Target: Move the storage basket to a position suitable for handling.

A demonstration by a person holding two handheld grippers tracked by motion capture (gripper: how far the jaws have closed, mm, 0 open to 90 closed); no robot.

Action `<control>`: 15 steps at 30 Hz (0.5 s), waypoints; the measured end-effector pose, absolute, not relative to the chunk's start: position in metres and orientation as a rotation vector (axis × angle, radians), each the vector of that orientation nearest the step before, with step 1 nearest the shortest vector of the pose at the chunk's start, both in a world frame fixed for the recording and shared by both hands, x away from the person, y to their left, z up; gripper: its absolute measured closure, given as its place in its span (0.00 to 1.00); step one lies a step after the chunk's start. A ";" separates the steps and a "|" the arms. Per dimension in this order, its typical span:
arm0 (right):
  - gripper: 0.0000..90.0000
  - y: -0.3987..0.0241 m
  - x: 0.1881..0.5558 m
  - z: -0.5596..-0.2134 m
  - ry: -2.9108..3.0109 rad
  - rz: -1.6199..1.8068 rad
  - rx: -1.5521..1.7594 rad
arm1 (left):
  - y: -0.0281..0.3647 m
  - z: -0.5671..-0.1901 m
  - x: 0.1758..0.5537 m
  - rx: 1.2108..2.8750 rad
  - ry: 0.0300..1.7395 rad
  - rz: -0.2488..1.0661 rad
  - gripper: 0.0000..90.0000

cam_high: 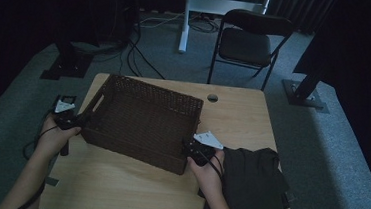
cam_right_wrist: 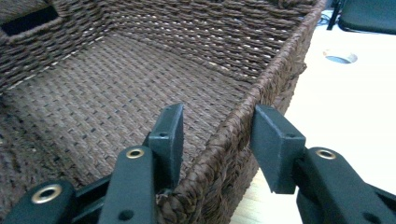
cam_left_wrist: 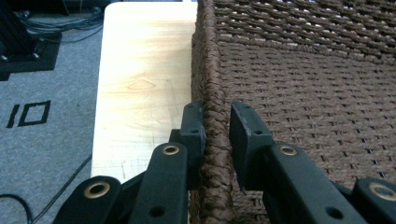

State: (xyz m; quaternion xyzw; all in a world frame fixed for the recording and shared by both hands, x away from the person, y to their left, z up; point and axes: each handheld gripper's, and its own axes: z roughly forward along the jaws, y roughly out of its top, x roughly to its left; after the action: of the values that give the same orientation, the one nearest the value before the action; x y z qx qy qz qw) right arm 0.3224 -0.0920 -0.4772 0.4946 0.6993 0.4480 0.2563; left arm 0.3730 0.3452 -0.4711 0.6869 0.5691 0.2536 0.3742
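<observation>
Brown woven basket (cam_high: 142, 121) on the left half of the wooden counter (cam_high: 242, 124), slightly askew. Left hand-held gripper (cam_left_wrist: 217, 123) clamped on the basket's left rim, pads pressing both faces of the wall. Right hand-held gripper (cam_right_wrist: 217, 135) straddling the near right corner rim, jaws partly closed, gap visible beside the outer pad. Dark folded cloth (cam_high: 257, 183) near right.

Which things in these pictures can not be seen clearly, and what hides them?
- Basket far wall, outer side: high view, hidden by the basket itself.
- Dark cloth: high view, near part covered by the right forearm, too dark to tell what it is.
- Right gripper: right gripper view, jaws straddle the rim; contact on the outer pad unclear.
- Left gripper: pad faces hidden by the rim they clamp.
</observation>
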 end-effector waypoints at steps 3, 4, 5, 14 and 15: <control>0.63 -0.092 0.325 -0.476 1.899 1.193 1.343 | 0.343 -0.471 0.369 1.770 1.459 0.659 0.85; 0.64 -0.092 0.325 -0.476 1.897 1.187 1.342 | 0.342 -0.471 0.368 1.765 1.462 0.658 0.85; 0.64 -0.093 0.326 -0.476 1.896 1.182 1.344 | 0.342 -0.471 0.366 1.763 1.462 0.655 0.85; 0.68 -0.096 0.332 -0.475 1.897 1.154 1.334 | 0.338 -0.471 0.354 1.752 1.465 0.654 0.84; 0.68 -0.096 0.332 -0.475 1.897 1.154 1.334 | 0.338 -0.471 0.353 1.754 1.465 0.656 0.84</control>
State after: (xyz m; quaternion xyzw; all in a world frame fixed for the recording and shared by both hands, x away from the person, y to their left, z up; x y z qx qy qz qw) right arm 0.3319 -0.0965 -0.4752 0.4957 0.7046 0.4286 0.2722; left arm 0.3531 0.3380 -0.4709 0.6846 0.5718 0.2560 0.3727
